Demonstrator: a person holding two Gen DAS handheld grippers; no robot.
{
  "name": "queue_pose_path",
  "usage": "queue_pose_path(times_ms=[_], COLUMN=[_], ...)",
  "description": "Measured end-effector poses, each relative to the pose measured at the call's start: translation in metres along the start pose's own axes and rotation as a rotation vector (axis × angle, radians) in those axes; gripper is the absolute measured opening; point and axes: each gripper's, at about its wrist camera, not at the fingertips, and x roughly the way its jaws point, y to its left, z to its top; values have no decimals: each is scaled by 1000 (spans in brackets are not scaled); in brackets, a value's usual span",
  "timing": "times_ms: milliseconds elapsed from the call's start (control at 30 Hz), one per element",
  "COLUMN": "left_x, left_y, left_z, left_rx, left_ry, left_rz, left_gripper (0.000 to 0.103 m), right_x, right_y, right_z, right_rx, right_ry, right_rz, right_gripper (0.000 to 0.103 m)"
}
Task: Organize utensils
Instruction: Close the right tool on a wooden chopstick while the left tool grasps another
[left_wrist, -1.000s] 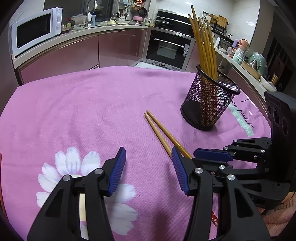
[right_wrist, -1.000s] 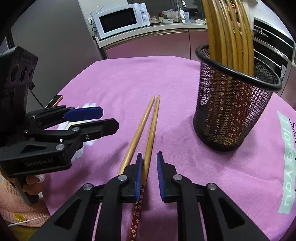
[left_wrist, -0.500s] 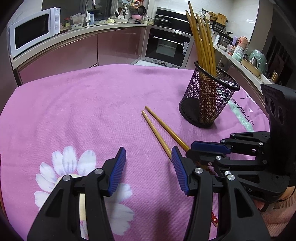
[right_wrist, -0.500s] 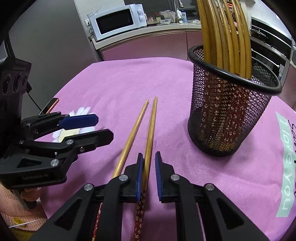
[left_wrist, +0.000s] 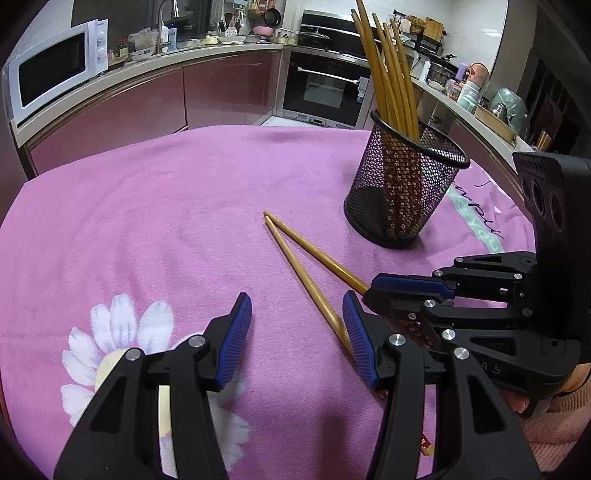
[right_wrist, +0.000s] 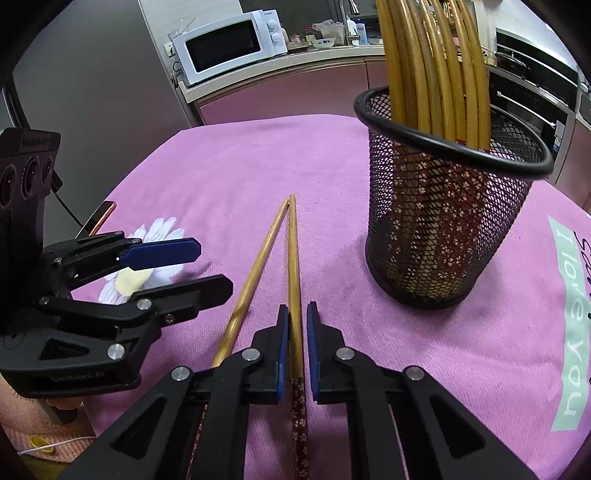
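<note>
Right gripper (right_wrist: 294, 334): jaws have just been closing and now pinch one chopstick (right_wrist: 294, 266) near its patterned red end, on the pink cloth (right_wrist: 258, 166) toward the near edge of the table. Second chopstick (right_wrist: 255, 277): lies loose just left of the first, the two tips almost meeting. Left gripper (left_wrist: 297, 321): fingers apart, nothing between them, beside the pair; black mesh holder (right_wrist: 443, 229), upright toward the table's far right, carries the other chopsticks (right_wrist: 436, 66).

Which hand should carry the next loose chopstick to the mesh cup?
Right. The right gripper has its jaws shut on one wooden chopstick near the black mesh cup; the left gripper is open, empty.
</note>
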Motion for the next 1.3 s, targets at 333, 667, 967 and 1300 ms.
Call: queue_pose_path(times_ms=[333, 667, 967, 1300], left_x=[11, 23, 20, 15], left_y=[-10, -18, -11, -4], left_z=[2, 4, 1, -3], left_rx=[26, 67, 84, 91], left_ry=[35, 69, 80, 74], left_rz=[8, 34, 12, 1], left_gripper=[48, 30, 18, 11], right_x=[-2, -2, -1, 1], right_y=[-4, -5, -4, 4], right_z=[-1, -1, -1, 2], right_rx=[16, 17, 16, -12], right_ry=[-7, -9, -8, -11], right_rz=[1, 2, 2, -28], right_gripper=[7, 7, 8, 9])
